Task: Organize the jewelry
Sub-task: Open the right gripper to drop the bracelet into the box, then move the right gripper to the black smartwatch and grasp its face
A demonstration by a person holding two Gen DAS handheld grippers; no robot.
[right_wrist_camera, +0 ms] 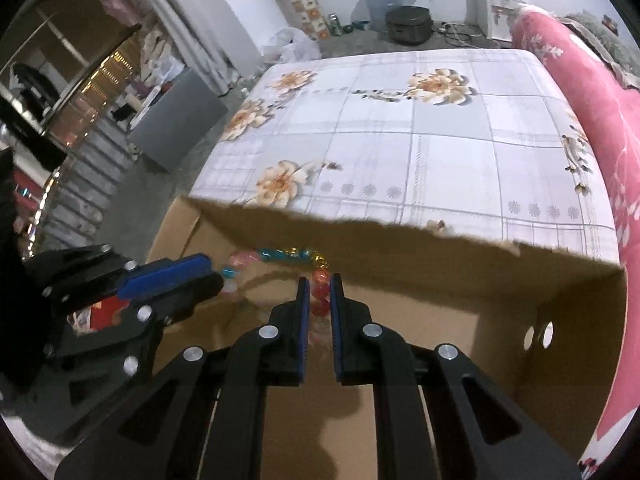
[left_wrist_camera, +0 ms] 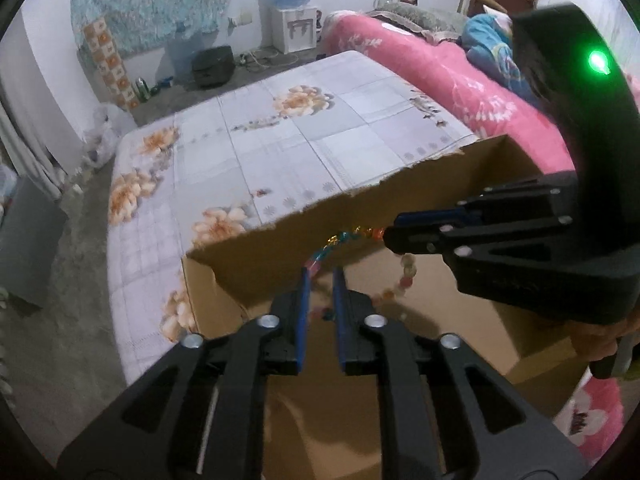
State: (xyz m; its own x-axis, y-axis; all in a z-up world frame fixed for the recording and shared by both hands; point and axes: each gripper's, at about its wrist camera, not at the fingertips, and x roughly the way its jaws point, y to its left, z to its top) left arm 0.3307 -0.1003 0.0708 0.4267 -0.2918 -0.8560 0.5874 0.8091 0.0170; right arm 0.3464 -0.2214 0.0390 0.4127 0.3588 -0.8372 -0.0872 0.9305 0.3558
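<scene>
Left hand-held gripper (left_wrist_camera: 322,274): jaws slightly parted; the bracelet strand runs between the blue pads near their tips, and whether they press it is not clear.
Right hand-held gripper (right_wrist_camera: 320,280): nearly closed, pads clamped on red beads of the bracelet.
Bracelet (right_wrist_camera: 288,256): a loop of teal, gold, pink and red beads, strung between the two grippers inside the box, above its floor.
Cardboard box (right_wrist_camera: 460,252): open-topped, torn upper edge, two round holes in one side wall.
Tabletop (right_wrist_camera: 440,140): covered by a floral checked cloth; the box stands at its near edge.
Bed (left_wrist_camera: 420,64): pink floral cover, just beside the tabletop.
</scene>
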